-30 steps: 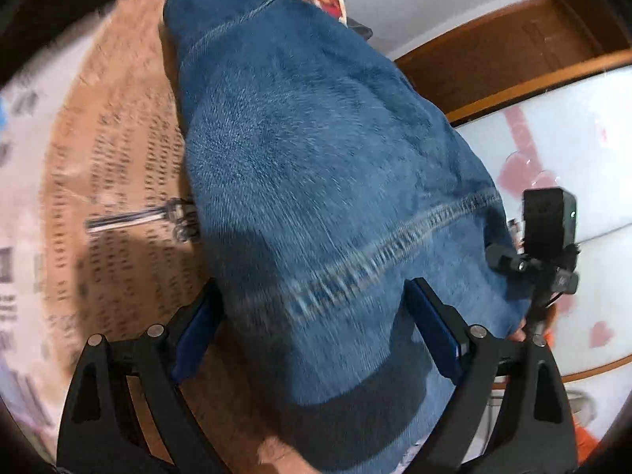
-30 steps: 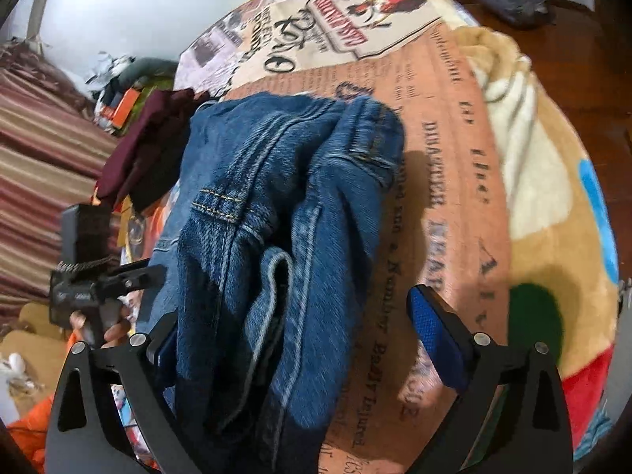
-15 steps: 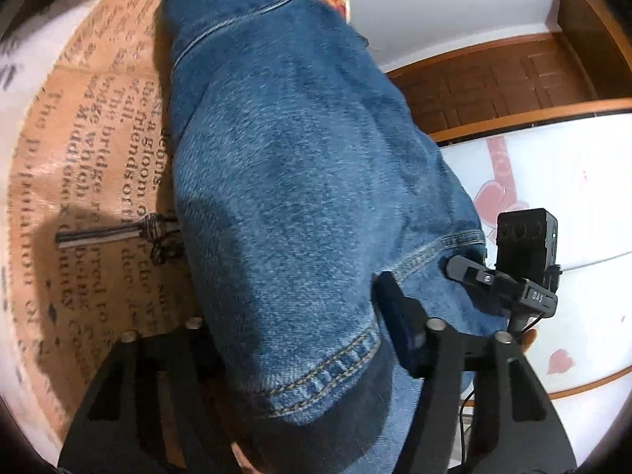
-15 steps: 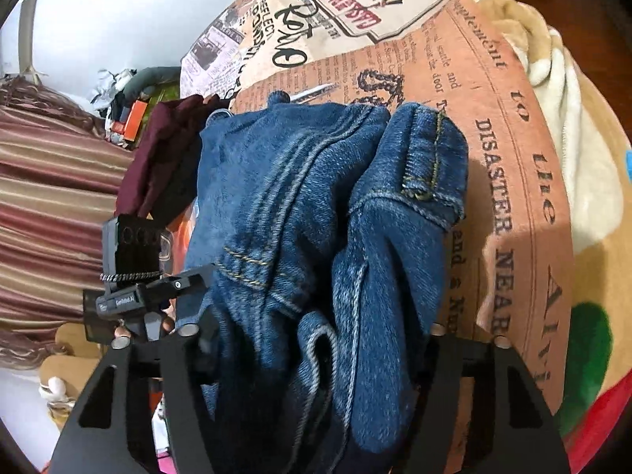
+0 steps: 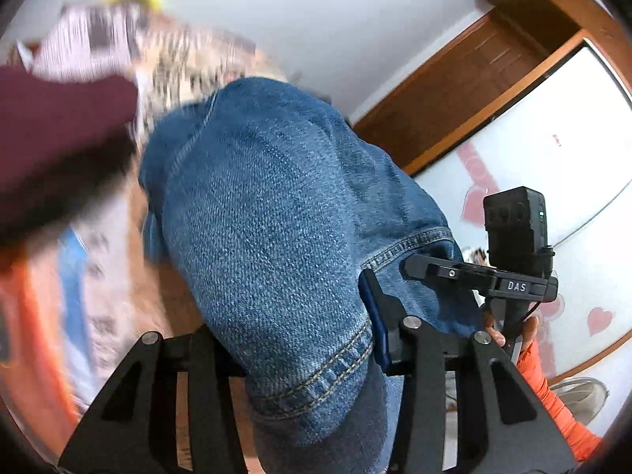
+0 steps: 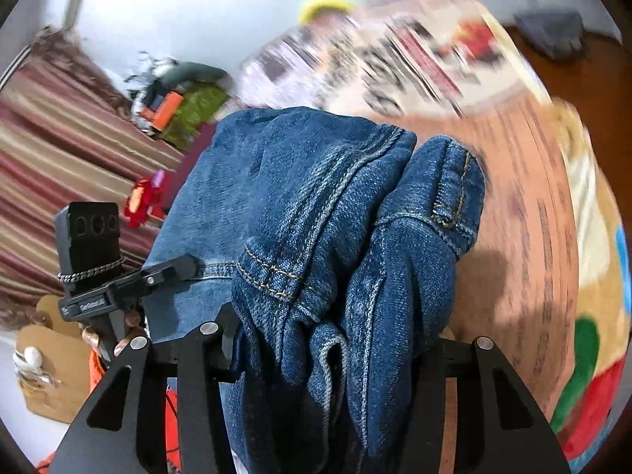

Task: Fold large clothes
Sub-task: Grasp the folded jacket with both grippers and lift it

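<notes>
Both pairs of fingers are closed down onto denim. The left gripper (image 5: 308, 349) has its fingers pinched on a stitched hem edge of the jeans (image 5: 284, 213); only the blue pad of one finger shows, pressed against the cloth, the other being hidden behind the fabric. The right gripper (image 6: 320, 347) clamps a thick bunch of the same jeans (image 6: 328, 205), several layers with seams and a belt loop gathered between its fingers, so the jaws stand only as far apart as the wad of cloth forces them.

The jeans hang and drape forward from both grips, folded into a bulky bundle whose far end reaches toward the bed cover (image 6: 525, 205), a newspaper-print spread. Whether that far end touches the cover cannot be told, as the background is blurred. A dark maroon garment (image 5: 59, 134) looms at the left of the left wrist view, and striped curtains (image 6: 59, 126) fill the left of the right wrist view.

The step in hand looks like carrying the partly folded jeans, gripped at one end by both hands. The next move probably calls for laying the bundle flat on the bed cover, keeping both grips level so the layers stay aligned, then opening the fingers only once the cloth is supported.
</notes>
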A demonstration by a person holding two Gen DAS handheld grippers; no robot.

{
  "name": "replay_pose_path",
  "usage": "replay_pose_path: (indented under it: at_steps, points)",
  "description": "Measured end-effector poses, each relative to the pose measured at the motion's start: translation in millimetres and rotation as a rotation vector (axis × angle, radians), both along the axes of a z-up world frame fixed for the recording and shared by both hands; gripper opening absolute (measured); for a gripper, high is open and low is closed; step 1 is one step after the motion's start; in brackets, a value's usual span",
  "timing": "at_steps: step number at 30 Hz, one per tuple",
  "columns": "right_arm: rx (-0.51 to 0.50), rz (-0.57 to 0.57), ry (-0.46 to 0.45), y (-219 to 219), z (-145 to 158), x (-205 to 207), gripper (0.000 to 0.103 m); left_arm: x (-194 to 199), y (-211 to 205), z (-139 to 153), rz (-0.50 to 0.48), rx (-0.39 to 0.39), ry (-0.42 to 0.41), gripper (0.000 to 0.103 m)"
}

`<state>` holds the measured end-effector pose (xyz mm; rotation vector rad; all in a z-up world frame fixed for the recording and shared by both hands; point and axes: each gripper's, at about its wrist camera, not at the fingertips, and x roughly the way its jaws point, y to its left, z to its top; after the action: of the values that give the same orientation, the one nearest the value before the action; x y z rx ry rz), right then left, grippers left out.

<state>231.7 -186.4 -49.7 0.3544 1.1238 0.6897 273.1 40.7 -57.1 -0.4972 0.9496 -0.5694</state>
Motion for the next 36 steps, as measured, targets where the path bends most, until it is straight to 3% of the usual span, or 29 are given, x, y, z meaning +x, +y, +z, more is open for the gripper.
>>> replay_pose_path:
  at_steps: [7,11,15,18,21,25,26,28,29,30,33,36]
  points:
    - [0.058,0.068,-0.181,79.8,69.0,37.5,0.045,10.4,88.7,77.9,0.13,0.029,-0.151,0.044]
    - [0.094,0.12,-0.223,138.7,82.1,72.0,0.045,27.8,151.0,97.6,0.216,0.044,-0.182,0.044]
    - [0.121,0.165,-0.219,199.4,73.8,114.3,0.045,58.7,207.1,95.1,0.296,0.038,-0.183,0.044]
    - [0.115,0.193,-0.204,237.3,56.8,140.9,0.045,88.4,248.4,66.9,0.359,0.042,-0.139,0.044]
    - [0.084,0.207,-0.173,274.7,26.1,165.1,0.045,116.3,283.2,20.0,0.408,0.046,-0.066,0.044]
    - [0.002,0.196,-0.072,311.5,-43.1,199.5,0.045,141.0,325.1,-62.7,0.46,0.05,0.084,0.044]
    - [-0.038,0.189,-0.05,318.1,-61.1,207.1,0.045,126.0,325.0,-77.2,0.463,0.052,0.118,0.044]
    - [-0.091,0.187,0.011,323.7,-91.9,219.7,0.046,126.3,328.8,-104.4,0.471,0.083,0.169,0.056]
    - [-0.079,0.188,0.04,321.7,-103.0,223.7,0.048,124.2,329.6,-113.7,0.488,0.104,0.171,0.072]
    - [-0.072,0.186,0.052,315.8,-105.3,226.7,0.05,122.1,330.9,-116.9,0.499,0.115,0.162,0.081]
    - [-0.073,0.206,0.046,307.5,-103.4,224.6,0.056,110.4,327.4,-117.0,0.49,0.116,0.135,0.081]
    - [-0.165,0.199,-0.023,304.0,-84.0,209.0,0.057,101.5,321.3,-108.3,0.484,0.161,0.141,0.081]
